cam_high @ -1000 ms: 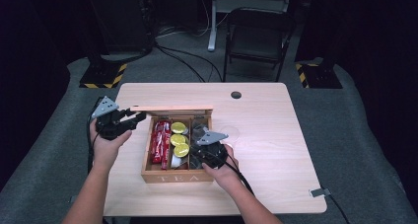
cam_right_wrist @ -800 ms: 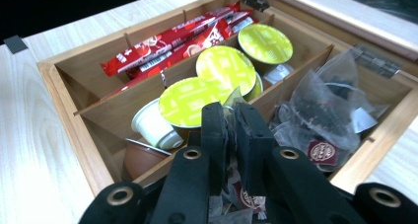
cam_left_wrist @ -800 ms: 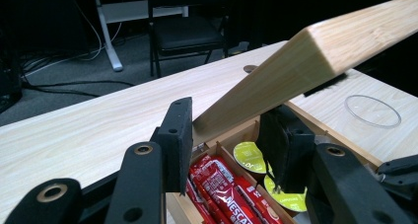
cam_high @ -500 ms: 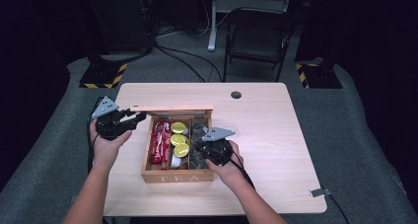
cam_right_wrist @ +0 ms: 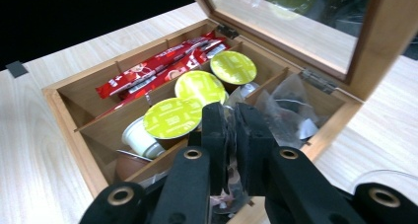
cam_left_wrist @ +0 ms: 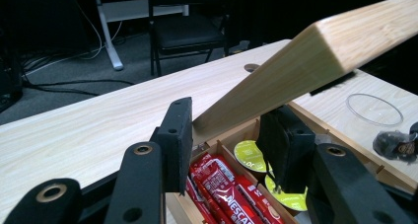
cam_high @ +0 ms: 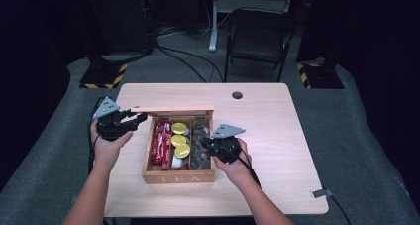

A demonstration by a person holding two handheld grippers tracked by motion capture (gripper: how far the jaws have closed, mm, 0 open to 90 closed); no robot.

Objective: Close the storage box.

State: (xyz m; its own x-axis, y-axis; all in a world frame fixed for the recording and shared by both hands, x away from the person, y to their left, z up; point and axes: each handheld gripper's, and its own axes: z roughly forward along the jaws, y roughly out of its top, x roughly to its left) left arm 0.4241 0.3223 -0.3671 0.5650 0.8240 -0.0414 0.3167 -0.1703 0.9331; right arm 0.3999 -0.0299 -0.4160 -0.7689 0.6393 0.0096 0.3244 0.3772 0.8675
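Tea box [cam_high: 178, 174], wooden, lies open on the desk [cam_high: 277, 136] between the two grippers, its glazed lid [cam_high: 171, 110] propped up by the left gripper [cam_high: 130, 124], whose jaws are clamped on the lid's front edge. Since a second ago the right gripper [cam_high: 212, 146] has lifted out of the compartment just beneath its jaws, which are pinched on a dark, crinkled sachet [cam_right_wrist: 227, 184], probably a tea bag, though the jaws hide most of it; the withdrawal appears under way. Beyond and to the left of the right jaws lie red stick packs [cam_right_wrist: 162, 66] and green-lidded capsules [cam_right_wrist: 197, 86]; further sachets [cam_right_wrist: 291, 108] sit ahead to the right. The raised lid overhangs the box's far side and the partition walls flank the lift path.
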